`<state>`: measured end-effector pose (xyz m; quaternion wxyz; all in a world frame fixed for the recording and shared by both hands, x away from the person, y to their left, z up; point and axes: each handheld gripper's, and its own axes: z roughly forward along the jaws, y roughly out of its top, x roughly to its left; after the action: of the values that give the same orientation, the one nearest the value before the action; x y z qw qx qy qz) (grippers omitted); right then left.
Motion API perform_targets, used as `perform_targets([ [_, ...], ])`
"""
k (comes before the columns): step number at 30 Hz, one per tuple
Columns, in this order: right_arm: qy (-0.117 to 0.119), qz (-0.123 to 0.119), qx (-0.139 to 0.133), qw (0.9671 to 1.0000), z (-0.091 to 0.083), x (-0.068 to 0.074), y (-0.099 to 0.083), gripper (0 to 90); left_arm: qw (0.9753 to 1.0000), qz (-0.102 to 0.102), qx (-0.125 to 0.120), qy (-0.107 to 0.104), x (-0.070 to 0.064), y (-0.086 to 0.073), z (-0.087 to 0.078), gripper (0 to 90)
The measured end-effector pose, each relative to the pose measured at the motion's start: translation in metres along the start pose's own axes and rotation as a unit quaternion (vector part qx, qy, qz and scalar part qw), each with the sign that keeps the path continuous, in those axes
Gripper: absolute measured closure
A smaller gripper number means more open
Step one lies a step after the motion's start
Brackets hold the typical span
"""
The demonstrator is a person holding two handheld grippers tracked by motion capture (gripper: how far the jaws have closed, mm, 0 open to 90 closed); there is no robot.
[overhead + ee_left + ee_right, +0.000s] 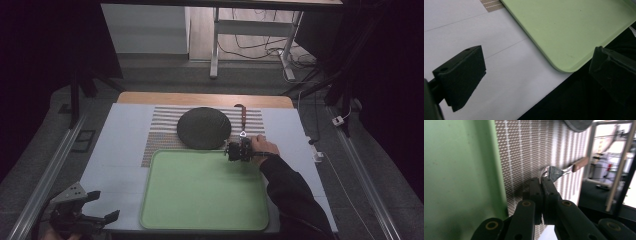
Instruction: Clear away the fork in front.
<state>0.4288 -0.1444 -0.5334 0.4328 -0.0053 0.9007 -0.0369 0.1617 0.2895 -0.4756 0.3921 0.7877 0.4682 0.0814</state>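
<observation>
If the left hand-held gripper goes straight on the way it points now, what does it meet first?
Probably the bare white table cover between its open jaws; the green tray's rounded corner lies just beyond. Depth is unclear, so the left hand-held gripper might pass above both.

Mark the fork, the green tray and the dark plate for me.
fork (554,173): right gripper view, on its metal head.
green tray (200,190): high view, on its bare floor.
dark plate (203,128): high view, on its centre.
</observation>
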Motion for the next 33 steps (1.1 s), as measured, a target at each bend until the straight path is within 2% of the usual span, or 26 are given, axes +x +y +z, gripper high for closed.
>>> perform_targets([
  [2,-0.017,0.004,-0.005,0.9998,-0.006,-0.003,0.000,89.8,1.0000,0.001,0.000,0.002,0.000,0.000,0.000,0.6],
  [11,-0.025,0.021,-0.019,0.9993,-0.018,-0.009,-0.004,90.0,1.0000,-0.003,-0.007,0.000,0.001,-0.001,-0.002,0.0],
  [12,-0.025,0.027,-0.027,0.9990,-0.019,-0.010,-0.005,90.0,1.0000,-0.004,-0.008,0.000,0.001,-0.001,-0.002,0.0],
  [13,-0.024,0.029,-0.019,0.9991,-0.023,-0.012,-0.005,90.0,0.9999,-0.005,-0.011,0.001,0.001,-0.001,-0.002,0.0],
  [14,-0.024,0.042,-0.033,0.9983,-0.026,-0.014,-0.008,90.0,0.9999,-0.004,-0.012,0.000,0.001,-0.001,-0.003,0.0],
  [18,-0.030,0.044,-0.031,0.9981,-0.034,-0.018,-0.011,90.0,0.9998,-0.004,-0.018,-0.003,0.001,-0.001,-0.004,0.0],
  [20,-0.036,0.047,-0.043,0.9973,-0.039,-0.020,-0.013,90.0,0.9997,0.000,-0.022,-0.005,0.000,0.000,-0.004,0.0],
  [22,-0.037,0.047,-0.036,0.9976,-0.047,-0.023,-0.014,90.0,0.9997,0.006,-0.023,-0.001,-0.001,0.001,-0.004,0.0],
  [23,-0.036,0.063,-0.043,0.9964,-0.049,-0.022,-0.016,90.0,0.9996,0.010,-0.025,-0.001,-0.001,0.002,-0.004,0.0],
  [24,-0.039,0.062,-0.058,0.9956,-0.051,-0.024,-0.017,90.0,0.9995,0.014,-0.028,-0.003,-0.002,0.002,-0.004,0.0],
  [25,-0.038,0.067,-0.051,0.9957,-0.056,-0.024,-0.018,90.0,0.9994,0.016,-0.030,-0.005,-0.002,0.003,-0.004,0.0],
  [27,-0.036,0.067,-0.060,0.9953,-0.063,-0.027,-0.020,90.0,0.9992,0.021,-0.031,-0.010,-0.002,0.005,-0.004,0.0],
  [30,-0.033,0.085,-0.083,0.9924,-0.074,-0.028,-0.022,90.0,0.9989,0.030,-0.033,-0.013,-0.002,0.009,-0.003,0.0],
  [31,-0.023,0.087,-0.089,0.9920,-0.078,-0.030,-0.023,90.0,0.9987,0.032,-0.035,-0.016,-0.002,0.010,-0.003,0.0],
  [32,-0.031,0.096,-0.098,0.9901,-0.082,-0.029,-0.024,90.0,0.9984,0.036,-0.039,-0.020,-0.003,0.011,-0.002,0.0],
  [33,-0.029,0.100,-0.101,0.9895,-0.086,-0.029,-0.024,90.0,0.9982,0.039,-0.040,-0.021,-0.003,0.013,-0.001,0.0],
])
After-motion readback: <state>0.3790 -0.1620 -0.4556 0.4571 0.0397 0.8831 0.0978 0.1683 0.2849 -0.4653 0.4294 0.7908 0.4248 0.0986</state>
